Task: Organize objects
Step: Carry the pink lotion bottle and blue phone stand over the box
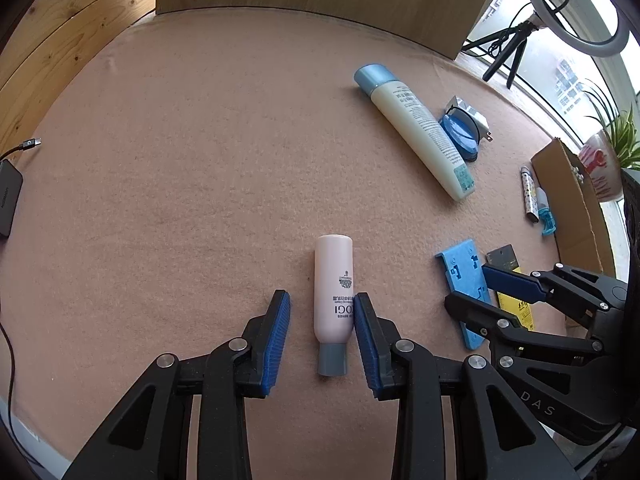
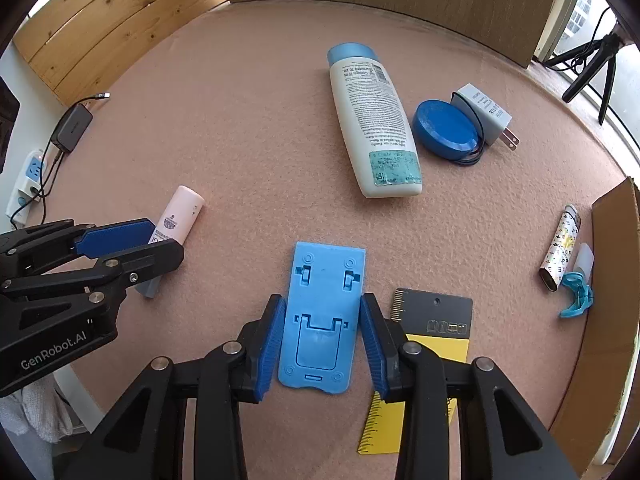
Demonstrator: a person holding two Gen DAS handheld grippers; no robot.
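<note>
Pink tube [image 1: 333,288] lies on the tan felt mat [image 1: 180,180] between the spread jaws of my left gripper [image 1: 322,322], cap toward me; the right pad touches its side, the left pad stands clear, so I hold nothing. My right gripper [image 2: 321,334] straddles the flat blue phone stand [image 2: 322,320], pads just beside both long edges, though I cannot tell whether they press. A black-and-yellow ruler card [image 2: 434,334] lies right of it, a white bottle [image 2: 374,128] farther off.
</note>
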